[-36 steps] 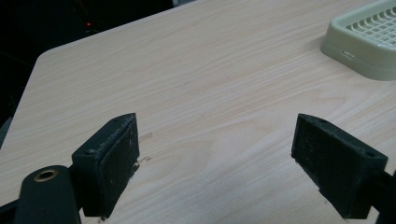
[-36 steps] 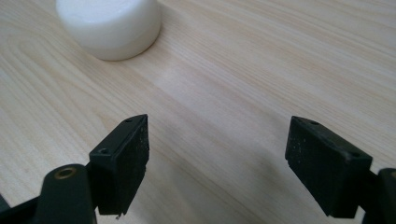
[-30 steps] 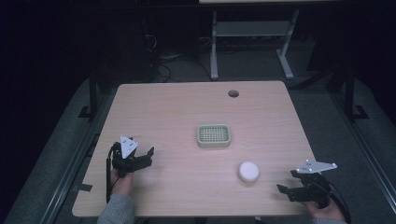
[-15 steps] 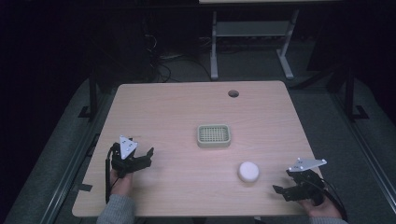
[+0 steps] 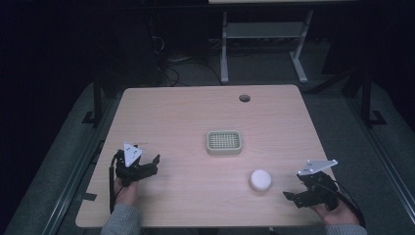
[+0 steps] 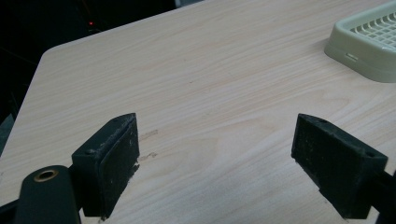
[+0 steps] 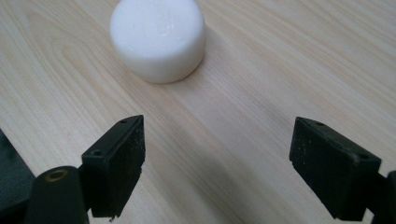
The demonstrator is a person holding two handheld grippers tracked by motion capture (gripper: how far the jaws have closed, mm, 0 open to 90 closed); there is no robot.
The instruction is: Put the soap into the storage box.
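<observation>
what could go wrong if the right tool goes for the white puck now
1. The puck sits left of the line between the right tool's open jaws in the right gripper view. A straight push may knock it with one jaw rather than straddle it.
2. It looks smooth and round, so a squeeze off its middle might squirt it across the table.
</observation>
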